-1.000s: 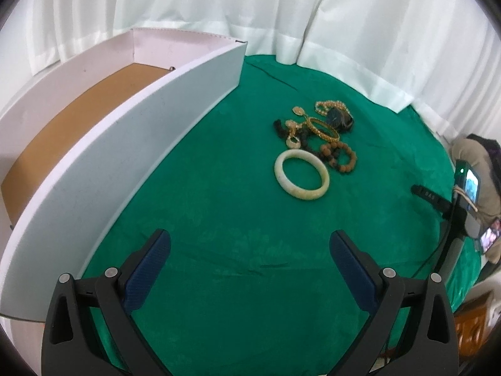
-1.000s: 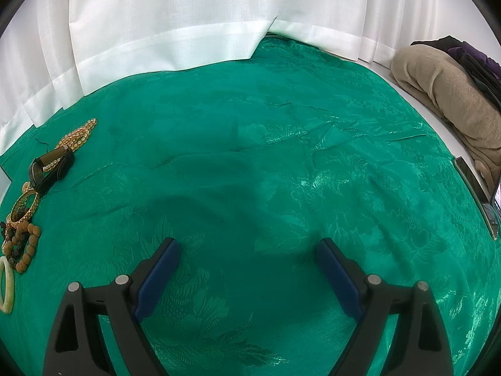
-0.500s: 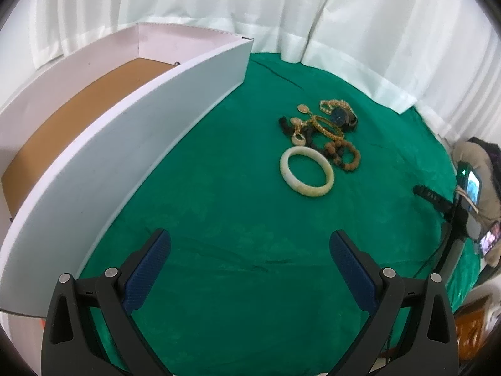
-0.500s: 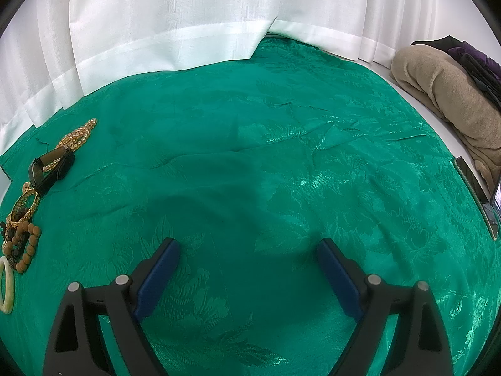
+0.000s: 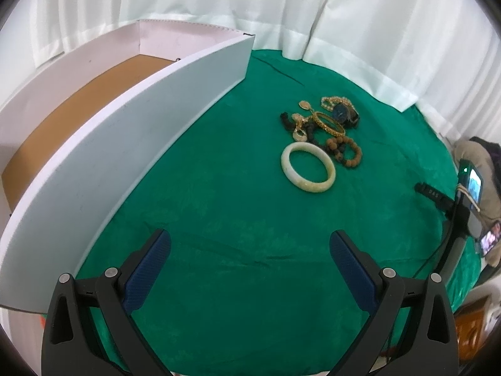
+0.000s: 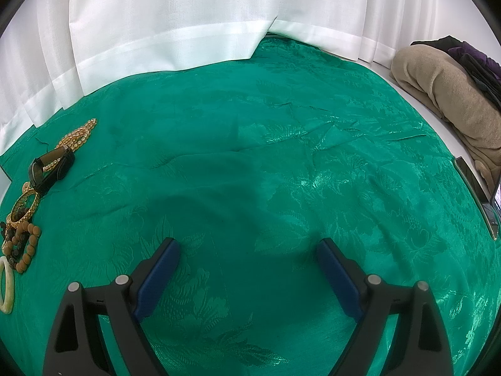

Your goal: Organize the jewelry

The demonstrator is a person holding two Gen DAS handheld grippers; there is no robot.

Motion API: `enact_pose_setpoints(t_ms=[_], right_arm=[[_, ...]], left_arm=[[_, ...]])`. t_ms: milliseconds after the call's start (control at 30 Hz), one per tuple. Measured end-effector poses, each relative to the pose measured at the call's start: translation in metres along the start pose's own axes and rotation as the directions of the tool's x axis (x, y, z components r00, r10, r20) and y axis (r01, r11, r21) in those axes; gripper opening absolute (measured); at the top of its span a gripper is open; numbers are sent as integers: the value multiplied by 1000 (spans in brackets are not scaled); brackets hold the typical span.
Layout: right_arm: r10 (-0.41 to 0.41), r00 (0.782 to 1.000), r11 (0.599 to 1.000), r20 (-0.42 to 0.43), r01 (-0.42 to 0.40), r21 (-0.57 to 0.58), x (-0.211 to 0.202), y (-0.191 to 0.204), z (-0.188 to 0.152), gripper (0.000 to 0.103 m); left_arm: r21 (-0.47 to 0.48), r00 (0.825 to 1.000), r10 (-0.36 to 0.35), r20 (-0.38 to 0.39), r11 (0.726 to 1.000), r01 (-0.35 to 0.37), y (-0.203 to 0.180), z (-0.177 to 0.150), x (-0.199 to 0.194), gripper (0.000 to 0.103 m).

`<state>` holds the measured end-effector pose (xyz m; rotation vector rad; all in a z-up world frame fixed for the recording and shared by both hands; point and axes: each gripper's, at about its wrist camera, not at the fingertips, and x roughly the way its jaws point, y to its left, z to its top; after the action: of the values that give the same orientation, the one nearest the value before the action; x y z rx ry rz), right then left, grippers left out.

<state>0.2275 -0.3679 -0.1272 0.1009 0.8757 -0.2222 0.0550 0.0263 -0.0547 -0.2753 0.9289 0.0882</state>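
A pile of jewelry lies on the green cloth (image 5: 219, 219): a pale jade bangle (image 5: 308, 167), a brown bead bracelet (image 5: 346, 152), a gold bangle (image 5: 329, 122), a dark watch (image 5: 344, 113) and a gold bead necklace (image 5: 332, 99). A white box with a brown floor (image 5: 78, 119) stands to the left of the pile. My left gripper (image 5: 250, 250) is open and empty, well short of the jade bangle. My right gripper (image 6: 249, 252) is open and empty over bare cloth; the watch (image 6: 51, 169) and bead bracelet (image 6: 23, 244) lie far to its left.
White curtains (image 6: 188, 31) hang behind the table. A black stand with a phone (image 5: 469, 188) stands at the table's right edge. Folded beige and dark clothes (image 6: 447, 87) lie off the cloth at the right. A phone (image 6: 498, 200) lies by the right edge.
The left gripper's view has drifted slightly, so the jewelry and box sit a little further right and higher. The right gripper has not moved.
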Motion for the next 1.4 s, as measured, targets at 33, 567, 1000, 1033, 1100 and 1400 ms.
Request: enact_pose_setpoints(t_ms=[33,567,1000,1033,1100,1400], right_arm=[[0,1000,1000,0,0,0,0,0,0,91],[1,1000,1000,0,-1,1,0,0,0,91],[1,1000,1000,0,-1,1,0,1,0,91],[1,1000,1000,0,-1,1,0,1,0,91],[1,1000,1000,0,-1,1,0,1,0,91],[1,1000,1000,0,-1,1,-1,1,-1,91]], left_arm=[[2,1000,-1,-1,1000,1,0,0,0,101],[-2,1000,5,-17,1000,-5,1,-3,5,101],[-45,999,19,-34,999,-21,19,-3,13,101],[-51,999,22,-39,998,-24,20,-3,15,101],[-61,998,25,-52,998,-29,23,-5,18,101],[-34,999,29,-33,999,-30,16,-4,10,101]])
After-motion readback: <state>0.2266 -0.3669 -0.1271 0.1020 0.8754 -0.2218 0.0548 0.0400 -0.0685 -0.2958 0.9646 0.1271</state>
